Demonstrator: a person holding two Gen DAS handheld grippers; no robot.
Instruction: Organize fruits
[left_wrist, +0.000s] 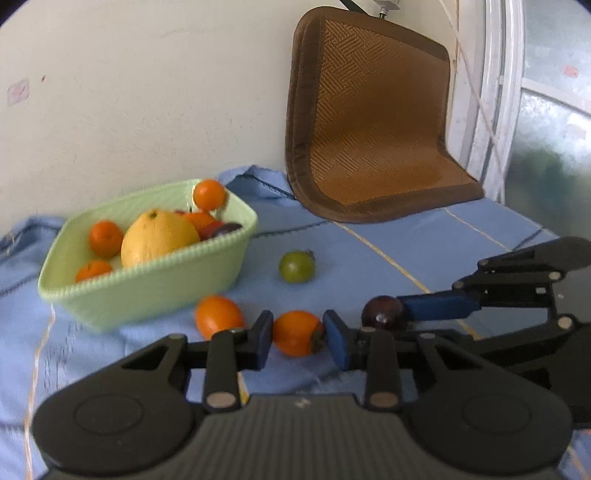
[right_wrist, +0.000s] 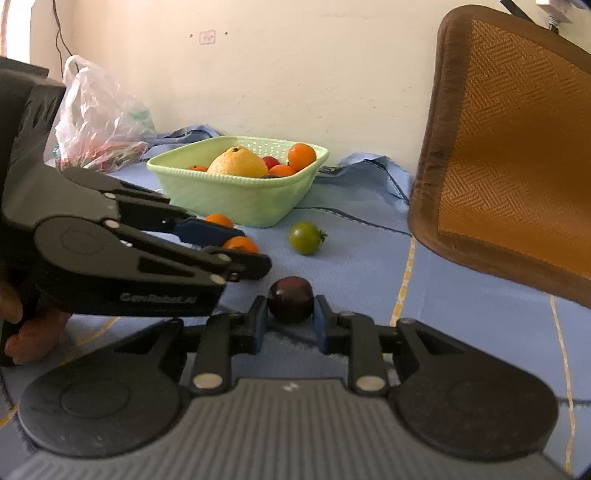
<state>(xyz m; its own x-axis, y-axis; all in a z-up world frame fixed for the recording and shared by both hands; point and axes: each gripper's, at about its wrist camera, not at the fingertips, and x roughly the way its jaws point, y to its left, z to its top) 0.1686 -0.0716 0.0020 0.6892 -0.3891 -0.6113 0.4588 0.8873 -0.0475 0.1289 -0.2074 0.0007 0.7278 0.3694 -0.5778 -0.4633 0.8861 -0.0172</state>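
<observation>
The left gripper (left_wrist: 298, 338) is clamped on an orange fruit (left_wrist: 297, 333) lying on the blue cloth (left_wrist: 369, 236). To its right, the right gripper (left_wrist: 388, 319) pinches a dark plum (left_wrist: 382, 312). A green basket (left_wrist: 147, 291) (already holding several fruits) sits behind, with a green tomato (left_wrist: 296, 266) nearby.

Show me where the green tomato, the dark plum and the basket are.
green tomato (right_wrist: 306, 237), right wrist view, middle of its skin
dark plum (right_wrist: 290, 300), right wrist view, its front face
basket (left_wrist: 147, 291), left wrist view, its near outer wall
</observation>
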